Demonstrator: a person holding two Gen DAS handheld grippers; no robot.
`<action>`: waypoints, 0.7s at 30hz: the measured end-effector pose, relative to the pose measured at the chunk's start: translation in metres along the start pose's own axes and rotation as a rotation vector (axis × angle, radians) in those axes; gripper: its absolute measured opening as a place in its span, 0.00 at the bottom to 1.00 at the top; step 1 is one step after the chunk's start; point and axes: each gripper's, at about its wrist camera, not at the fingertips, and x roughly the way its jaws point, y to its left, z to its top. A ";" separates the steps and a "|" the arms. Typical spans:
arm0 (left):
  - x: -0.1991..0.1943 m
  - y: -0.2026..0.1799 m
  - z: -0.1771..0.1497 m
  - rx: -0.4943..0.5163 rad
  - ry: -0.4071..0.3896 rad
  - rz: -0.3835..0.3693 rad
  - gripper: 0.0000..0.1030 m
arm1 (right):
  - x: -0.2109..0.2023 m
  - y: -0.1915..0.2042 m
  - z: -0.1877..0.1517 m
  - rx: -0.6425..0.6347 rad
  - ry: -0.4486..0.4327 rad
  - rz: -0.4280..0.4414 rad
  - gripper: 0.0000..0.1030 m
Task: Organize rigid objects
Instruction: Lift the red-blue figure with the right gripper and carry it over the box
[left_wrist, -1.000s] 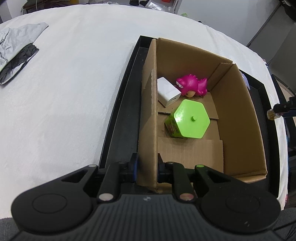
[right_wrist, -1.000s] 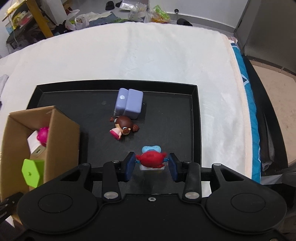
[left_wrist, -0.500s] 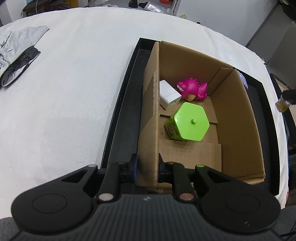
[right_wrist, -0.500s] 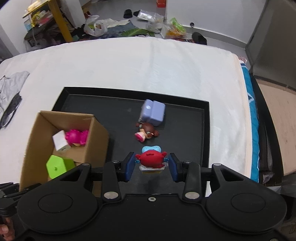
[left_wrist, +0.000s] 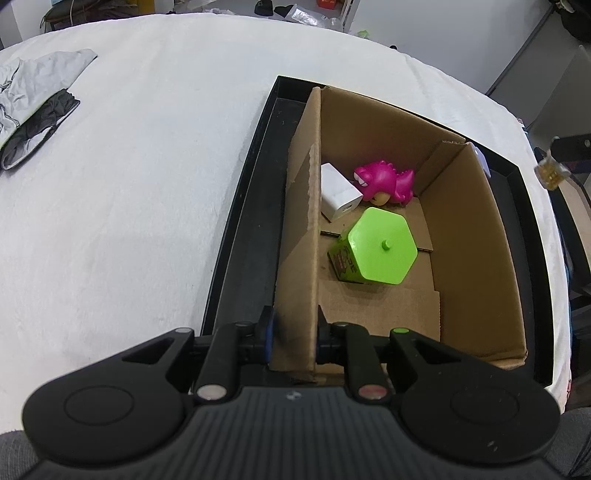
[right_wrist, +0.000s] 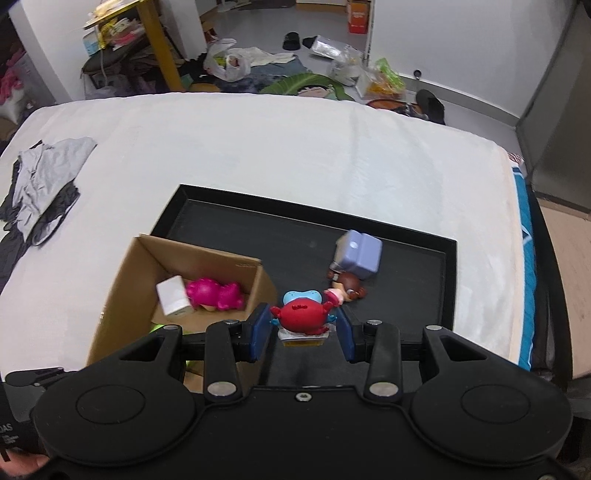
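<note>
My left gripper is shut on the near left wall of the cardboard box, which stands in a black tray. Inside lie a green hexagonal container, a pink dinosaur toy and a white cube. My right gripper is shut on a red crab toy and holds it high above the tray, beside the box's right wall. A lilac block and a brown-haired doll lie on the tray.
The tray sits on a white bed cover. Grey and black clothes lie at the far left. The bed's right edge drops to the floor. Clutter lies on the floor beyond the bed.
My right gripper has risen with the red crab toy and shifted left toward the box. The left gripper keeps its hold on the box wall.
</note>
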 end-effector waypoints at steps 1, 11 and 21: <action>0.000 0.000 0.000 -0.001 0.000 -0.002 0.18 | 0.000 0.003 0.002 -0.005 -0.001 0.002 0.38; 0.000 0.004 0.000 -0.017 -0.003 -0.020 0.18 | 0.009 0.040 0.010 -0.063 0.017 0.018 0.38; 0.000 0.012 0.000 -0.045 -0.011 -0.039 0.18 | 0.027 0.075 0.016 -0.123 0.051 0.019 0.38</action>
